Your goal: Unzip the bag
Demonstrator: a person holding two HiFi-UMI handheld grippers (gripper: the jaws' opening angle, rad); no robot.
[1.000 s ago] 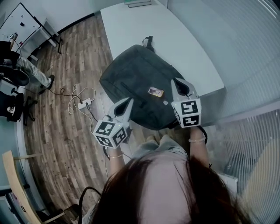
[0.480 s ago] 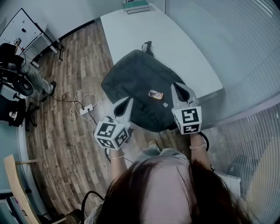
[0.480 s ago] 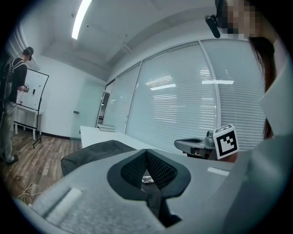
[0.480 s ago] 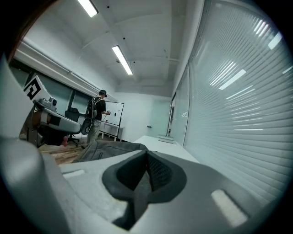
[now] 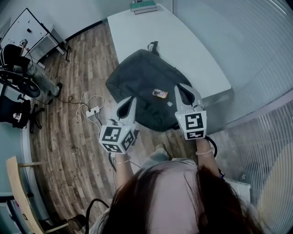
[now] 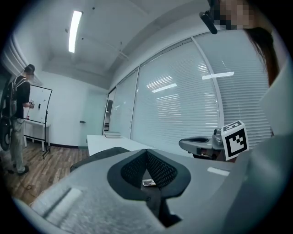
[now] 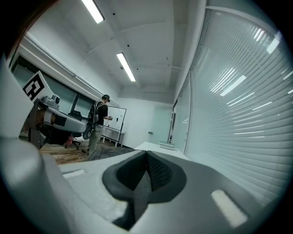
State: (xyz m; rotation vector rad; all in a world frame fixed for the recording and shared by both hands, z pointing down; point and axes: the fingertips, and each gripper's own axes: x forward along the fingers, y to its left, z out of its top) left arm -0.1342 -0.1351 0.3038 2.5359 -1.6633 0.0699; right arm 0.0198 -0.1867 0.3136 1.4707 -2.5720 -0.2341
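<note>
A dark grey bag (image 5: 144, 89) lies flat on the near end of the white table (image 5: 183, 50), with a small orange tag (image 5: 160, 93) on top. My left gripper (image 5: 132, 99) hovers over the bag's near left edge, shut with nothing held. My right gripper (image 5: 183, 87) hangs over the bag's near right corner, also shut and empty. In the left gripper view the jaws (image 6: 146, 153) meet at their tips, with the bag (image 6: 98, 155) and the right gripper (image 6: 201, 144) beyond them. The right gripper view shows closed tips (image 7: 146, 153) and the bag (image 7: 110, 153) low behind them.
A power strip with cables (image 5: 94, 109) lies on the wood floor left of the table. A person (image 5: 27, 68) stands by a whiteboard at far left. Books (image 5: 144, 6) sit at the table's far end. Glass walls with blinds run along the right; a wooden chair (image 5: 16, 192) is near left.
Both grippers have lifted a little over the bag's near edge, the right one drifting slightly left. Their jaws stay closed and the bag has not moved.
</note>
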